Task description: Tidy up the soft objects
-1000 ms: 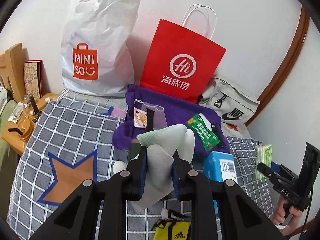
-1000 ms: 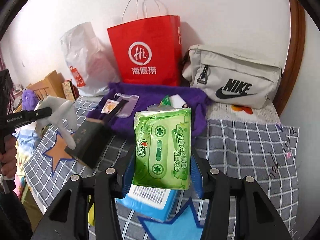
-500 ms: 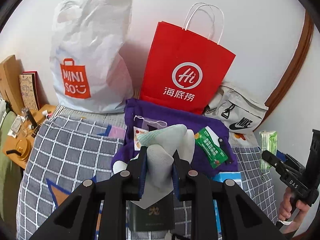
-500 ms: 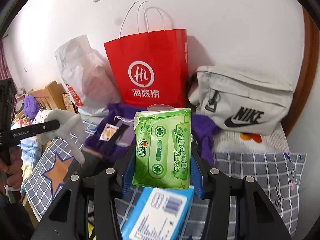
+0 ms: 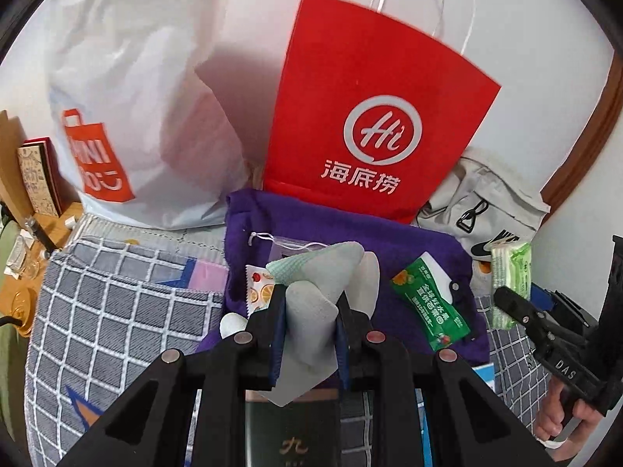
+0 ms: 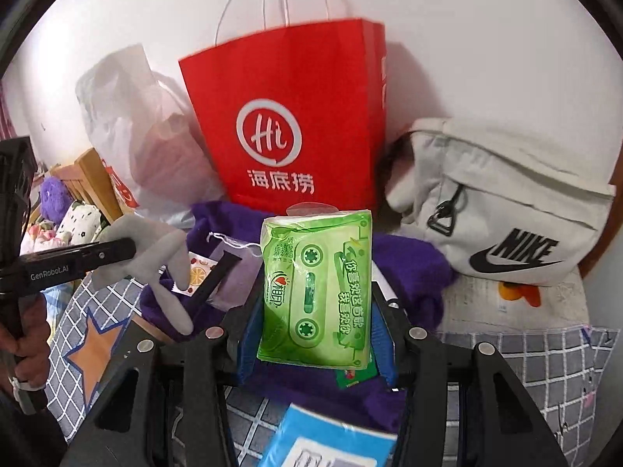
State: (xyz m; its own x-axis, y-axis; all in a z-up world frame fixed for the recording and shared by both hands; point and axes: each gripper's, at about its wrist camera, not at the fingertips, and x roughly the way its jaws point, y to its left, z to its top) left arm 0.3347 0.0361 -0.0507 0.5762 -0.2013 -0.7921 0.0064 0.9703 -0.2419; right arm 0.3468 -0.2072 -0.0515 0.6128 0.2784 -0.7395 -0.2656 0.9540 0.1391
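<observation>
We had the left gripper pinching grey socks, the right gripper clamping a green tissue pack; we judged both should clear the red paper bag's rim before release

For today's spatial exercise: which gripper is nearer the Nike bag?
Right. The right gripper, holding the tissue pack, sits just beside the Nike bag; the left gripper, holding a sock, is farther away across the purple cloth.
</observation>
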